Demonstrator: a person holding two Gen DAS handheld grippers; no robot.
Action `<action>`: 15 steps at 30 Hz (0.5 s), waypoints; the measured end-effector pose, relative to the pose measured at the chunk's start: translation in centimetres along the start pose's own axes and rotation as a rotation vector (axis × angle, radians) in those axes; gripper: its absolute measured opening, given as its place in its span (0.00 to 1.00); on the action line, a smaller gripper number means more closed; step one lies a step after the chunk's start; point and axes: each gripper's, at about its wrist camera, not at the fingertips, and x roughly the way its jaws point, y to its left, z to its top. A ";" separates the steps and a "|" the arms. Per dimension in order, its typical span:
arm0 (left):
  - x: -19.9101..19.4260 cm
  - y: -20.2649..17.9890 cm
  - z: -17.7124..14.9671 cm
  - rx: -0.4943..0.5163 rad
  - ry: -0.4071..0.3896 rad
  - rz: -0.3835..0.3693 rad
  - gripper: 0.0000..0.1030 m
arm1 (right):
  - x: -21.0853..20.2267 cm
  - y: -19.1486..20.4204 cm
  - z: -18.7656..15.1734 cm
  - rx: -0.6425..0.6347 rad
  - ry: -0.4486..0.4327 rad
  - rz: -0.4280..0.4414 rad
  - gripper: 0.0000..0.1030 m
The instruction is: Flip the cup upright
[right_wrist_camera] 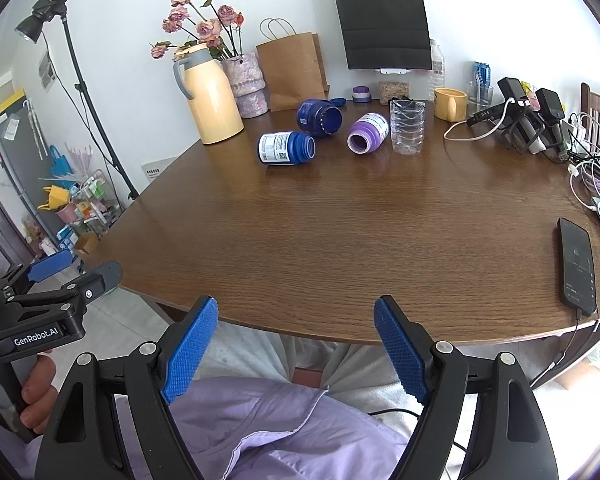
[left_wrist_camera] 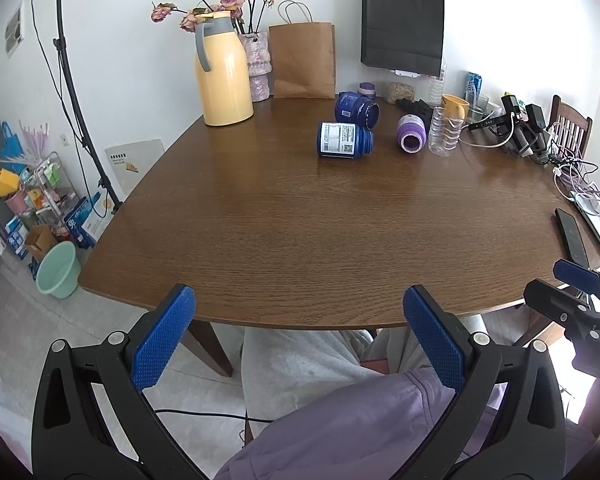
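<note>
A: Item one, tools. State?

B: Left gripper point(left_wrist_camera: 299, 296): jaws wide, nothing held. Right gripper point(right_wrist_camera: 296, 304): jaws wide, nothing held. Both hang short of the near edge of the table point(right_wrist_camera: 340, 240), over the lap.

A: Item two, the task's thing?

B: Purple cup point(right_wrist_camera: 367, 134), on its side, mouth turned toward the tools. I judge it the likeliest target. Two blue jars point(right_wrist_camera: 286, 148) also lie tipped, so this is not certain.

A: Position from the tools?

B: Far ahead, across most of the bare tabletop. From the right gripper, slightly right of centre. From the left gripper, further right. The nearer blue jar lies to the left of it. A clear cup point(right_wrist_camera: 407, 128) stands just beside it on the right; whether they touch I cannot tell. A mug point(right_wrist_camera: 450, 104) stands beyond that.

A: Item three, handling for the step?

B: The reach has not begun. The right gripper seems better placed. Advise a straight advance with jaws kept wide, then closing across the body near its base end, not the rim. Swing the mouth up and set the base flat before release. Risks: the round body may roll, and a finger may knock the clear cup.
</note>
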 end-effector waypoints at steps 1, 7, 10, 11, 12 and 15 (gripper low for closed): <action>0.0 0.0 -0.1 -0.001 0.001 0.000 1.00 | 0.0 0.0 0.0 -0.001 -0.001 -0.001 0.81; 0.1 -0.3 -0.1 0.001 0.005 -0.001 1.00 | 0.0 0.2 0.0 -0.003 -0.003 -0.007 0.81; 0.2 -0.2 0.1 -0.004 0.008 -0.004 1.00 | 0.0 0.2 0.0 -0.003 -0.002 -0.011 0.81; 0.2 -0.2 0.1 -0.005 0.010 -0.005 1.00 | 0.0 0.3 0.0 -0.003 -0.003 -0.012 0.81; 0.2 -0.1 0.1 -0.006 0.012 -0.005 1.00 | 0.0 0.3 0.0 -0.004 -0.003 -0.014 0.81; 0.2 -0.1 0.1 -0.004 0.013 -0.006 1.00 | 0.0 0.4 0.0 -0.005 -0.005 -0.020 0.81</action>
